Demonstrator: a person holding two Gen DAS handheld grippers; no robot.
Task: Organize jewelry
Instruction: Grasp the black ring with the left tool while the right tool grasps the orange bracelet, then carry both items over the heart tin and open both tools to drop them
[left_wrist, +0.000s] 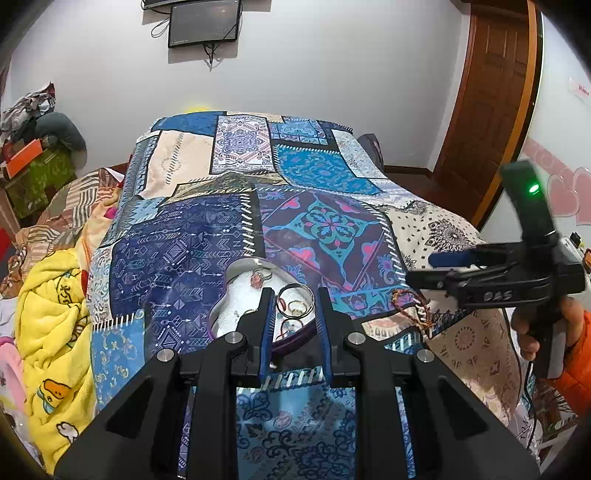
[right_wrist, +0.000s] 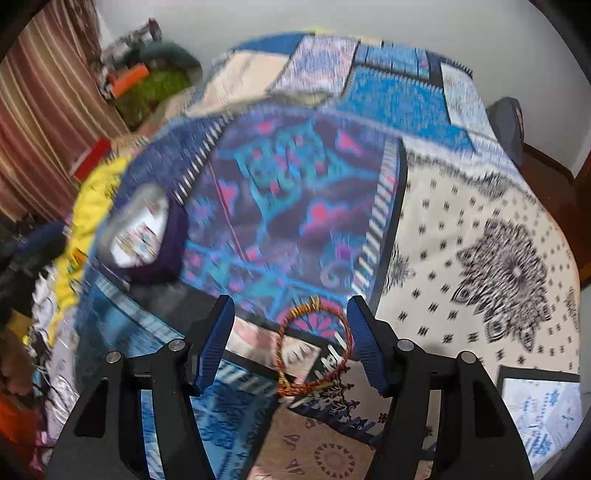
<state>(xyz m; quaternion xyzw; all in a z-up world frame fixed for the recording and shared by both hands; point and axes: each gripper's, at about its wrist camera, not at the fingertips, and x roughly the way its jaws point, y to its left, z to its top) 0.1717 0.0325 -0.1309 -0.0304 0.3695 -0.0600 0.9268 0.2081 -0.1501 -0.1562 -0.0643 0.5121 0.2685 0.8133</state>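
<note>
On a bed covered with a patchwork quilt (left_wrist: 207, 236) in blue, purple and cream prints, there is one round purple jewelry box (left_wrist: 258, 306) with a white lining, its lid off. Inside it I can count one silver bangle (left_wrist: 295, 299), one small gold ring (left_wrist: 297, 306) lying within that bangle, and one piece with a pink stone (left_wrist: 257, 278) near the far wall of the box; some thin red-and-white pieces lie lower in the box, but the fingers hide too much to count them.

The left tool (left_wrist: 293, 325) hangs above the near side of the box. Its two blue-padded fingers (left_wrist: 266, 325) stand only a little apart, and nothing is between them.

One red and gold braided cord bracelet (right_wrist: 314, 349) lies flat on the quilt, to the right of the box and apart from it (in the left view it shows as a brownish loop (left_wrist: 412, 306)). The right tool (right_wrist: 291, 343) is over it with the jaws spread wide, one pad on each side of the loop. The right pad is just beside the cord and the left pad is clear of it, so the bracelet is not gripped. A hand (left_wrist: 535, 325) in an orange sleeve (left_wrist: 576, 365) holds this tool by its handle.
</note>
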